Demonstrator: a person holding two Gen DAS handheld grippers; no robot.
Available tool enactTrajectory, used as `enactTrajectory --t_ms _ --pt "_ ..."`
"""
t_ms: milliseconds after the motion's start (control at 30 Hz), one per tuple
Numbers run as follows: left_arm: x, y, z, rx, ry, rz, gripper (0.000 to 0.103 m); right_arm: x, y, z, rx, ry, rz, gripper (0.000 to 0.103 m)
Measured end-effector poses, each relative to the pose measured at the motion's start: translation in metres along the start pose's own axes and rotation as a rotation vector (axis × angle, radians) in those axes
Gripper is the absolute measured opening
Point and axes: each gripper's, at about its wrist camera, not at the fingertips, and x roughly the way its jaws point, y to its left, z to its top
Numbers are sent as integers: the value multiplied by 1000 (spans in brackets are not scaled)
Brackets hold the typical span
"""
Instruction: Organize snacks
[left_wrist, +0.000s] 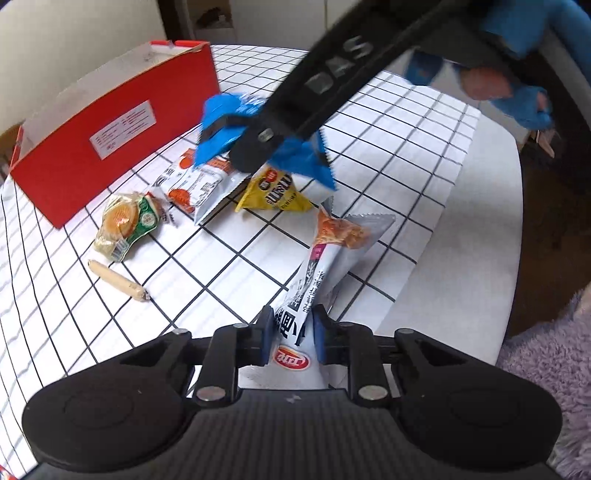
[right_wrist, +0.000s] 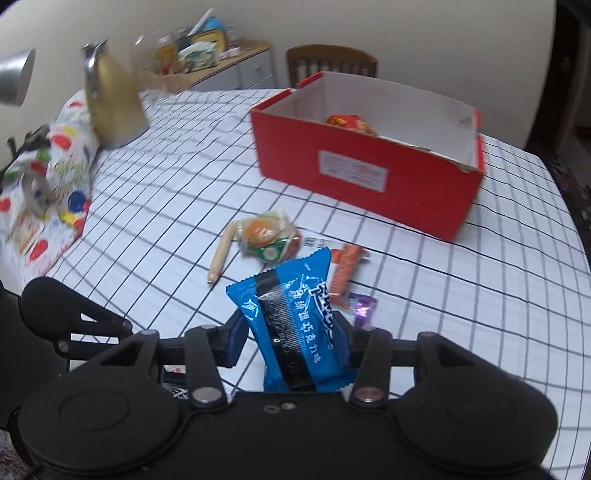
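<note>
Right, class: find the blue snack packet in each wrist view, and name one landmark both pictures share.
Left wrist view: the blue snack packet is upper centre, lifted above the table, clamped in the right claw that reaches in from the top right.
Right wrist view: the same packet stands bottom centre between that claw's own pads.
Shared landmark: the red box, upper left in the left view, upper right in the right.

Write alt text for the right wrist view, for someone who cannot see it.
The right gripper pinches a blue snack packet between its fingers above a checked tablecloth. Ahead sits an open red box with one snack inside; more snacks lie loose between.
</note>
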Motion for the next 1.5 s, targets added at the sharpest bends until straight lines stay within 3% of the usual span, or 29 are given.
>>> enactTrajectory --t_ms 567,767,1167,1500 --pt "-32 58 16 -333 -70 -18 19 -29 -19 13 138 -92 -65 46" --pt "-48 89 32 -441 -125 41 19 -33 -23 26 148 -121 -81 46" --pt "-79 133 72 -540 -236 153 19 -43 -29 63 149 -207 -107 46" --pt "-94 160 110 -554 -307 207 19 -48 -35 100 126 -283 -116 46"
